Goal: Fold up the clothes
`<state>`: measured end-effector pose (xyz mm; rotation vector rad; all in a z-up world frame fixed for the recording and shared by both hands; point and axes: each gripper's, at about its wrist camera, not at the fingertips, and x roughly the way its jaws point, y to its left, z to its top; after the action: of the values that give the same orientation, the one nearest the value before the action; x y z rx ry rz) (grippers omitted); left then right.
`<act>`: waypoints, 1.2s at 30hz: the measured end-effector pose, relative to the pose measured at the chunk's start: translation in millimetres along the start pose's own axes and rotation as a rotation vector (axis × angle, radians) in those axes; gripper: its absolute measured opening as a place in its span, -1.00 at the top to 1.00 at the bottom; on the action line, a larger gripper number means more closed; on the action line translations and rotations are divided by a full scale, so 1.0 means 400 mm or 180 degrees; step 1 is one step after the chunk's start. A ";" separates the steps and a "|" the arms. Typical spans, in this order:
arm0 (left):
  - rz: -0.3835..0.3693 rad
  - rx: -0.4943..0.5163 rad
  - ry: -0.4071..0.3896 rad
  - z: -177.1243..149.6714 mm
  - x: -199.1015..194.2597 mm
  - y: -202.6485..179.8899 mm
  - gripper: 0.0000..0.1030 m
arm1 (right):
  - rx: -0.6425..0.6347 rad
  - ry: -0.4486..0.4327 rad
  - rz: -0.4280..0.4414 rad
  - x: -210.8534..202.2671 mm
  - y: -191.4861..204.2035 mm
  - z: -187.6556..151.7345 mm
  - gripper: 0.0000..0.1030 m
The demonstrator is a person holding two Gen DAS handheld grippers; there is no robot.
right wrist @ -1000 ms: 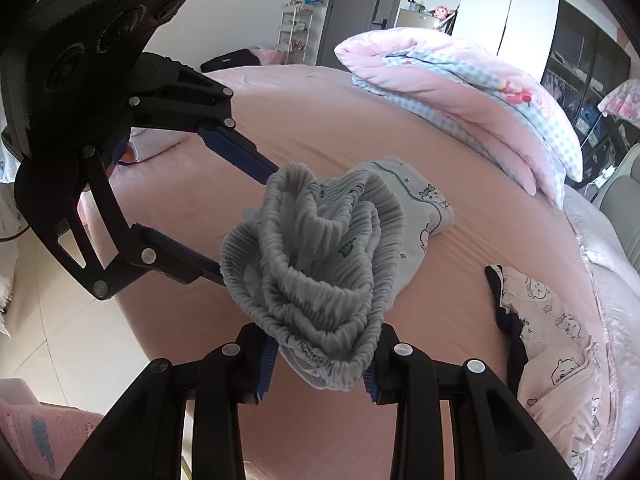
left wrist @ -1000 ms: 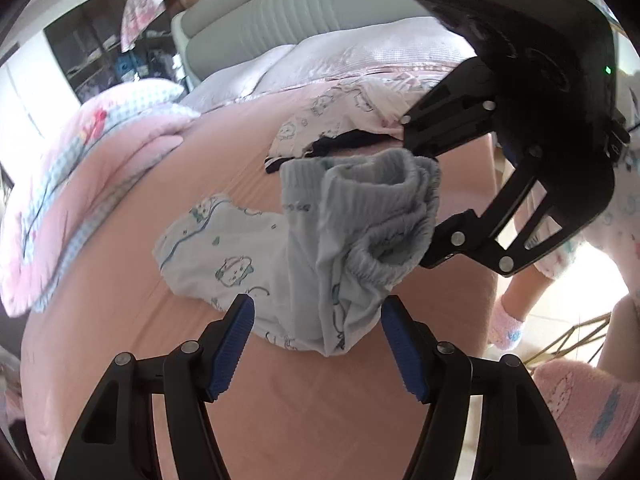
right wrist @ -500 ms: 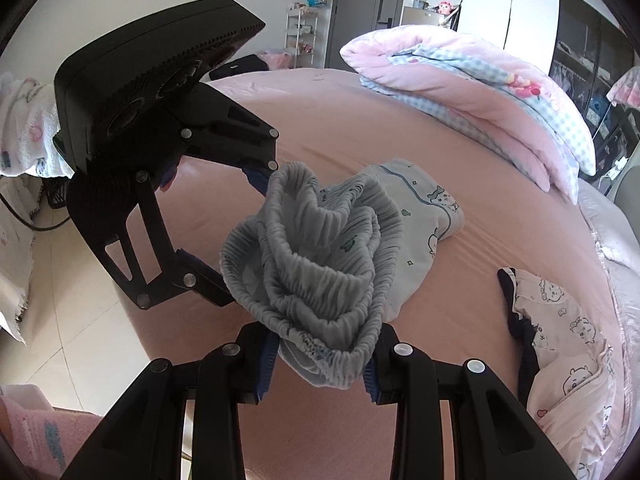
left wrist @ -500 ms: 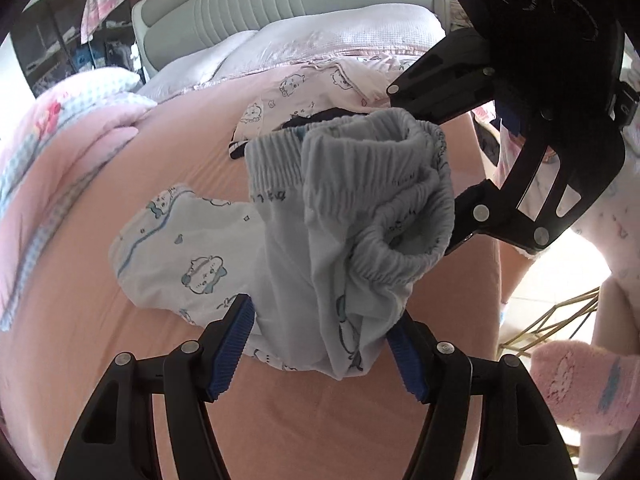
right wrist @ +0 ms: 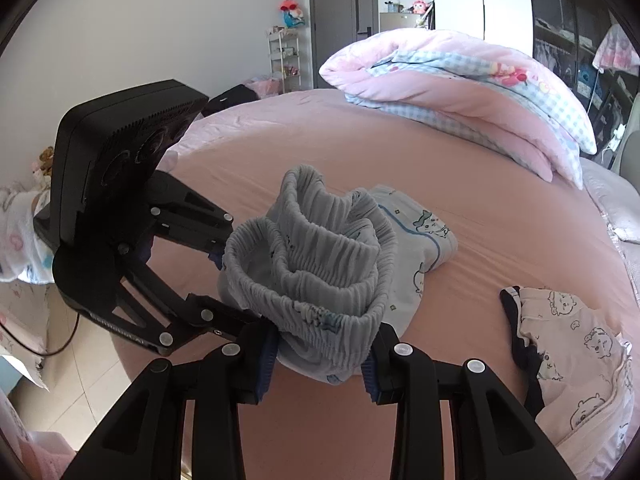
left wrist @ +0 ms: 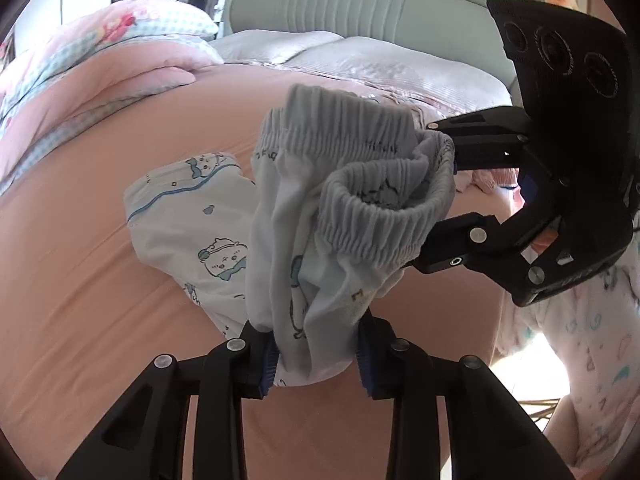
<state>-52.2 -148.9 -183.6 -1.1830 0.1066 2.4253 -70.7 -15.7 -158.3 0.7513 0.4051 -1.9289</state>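
Observation:
A pair of small pale blue-white printed trousers (left wrist: 280, 240) with a grey ribbed elastic waistband (right wrist: 320, 264) is held up over the pink bed (left wrist: 80, 280). My left gripper (left wrist: 316, 364) is shut on a bunch of the trouser fabric. My right gripper (right wrist: 320, 360) is shut on the waistband end. Each gripper shows in the other's view, the right one (left wrist: 440, 216) at the right, the left one (right wrist: 224, 292) at the left. One trouser leg (left wrist: 180, 208) still lies on the sheet.
A folded pink and blue-checked quilt (right wrist: 460, 96) lies at the far side of the bed. A pink printed garment with dark trim (right wrist: 568, 340) lies to the right. Grey pillows (left wrist: 360, 64) and a grey headboard (left wrist: 360, 4) are behind. The bed edge and floor (right wrist: 60, 380) are at the left.
My left gripper, open a second ago, has closed on the trouser fabric. The two grippers have come closer together and the trousers are bunched higher off the bed.

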 end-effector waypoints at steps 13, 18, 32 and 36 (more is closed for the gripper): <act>0.0180 -0.0709 -0.0453 0.044 -0.038 0.054 0.44 | 0.0626 -0.0379 0.0076 -0.022 -0.049 0.079 0.34; 0.0234 -0.0867 -0.0534 0.082 -0.018 0.075 0.44 | 0.0755 -0.0444 -0.0034 -0.017 -0.065 0.109 0.34; 0.0488 -0.1509 -0.0550 0.076 0.015 0.146 0.44 | 0.1244 -0.0110 -0.0179 0.089 -0.133 0.150 0.33; 0.0539 -0.1577 -0.0515 0.061 0.015 0.153 0.44 | 0.1349 -0.0073 -0.0092 0.118 -0.136 0.143 0.33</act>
<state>-98.6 -195.6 -180.3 -1.2036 -0.4883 2.7817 -153.0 -55.7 -148.5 0.9958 -0.0130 -2.0749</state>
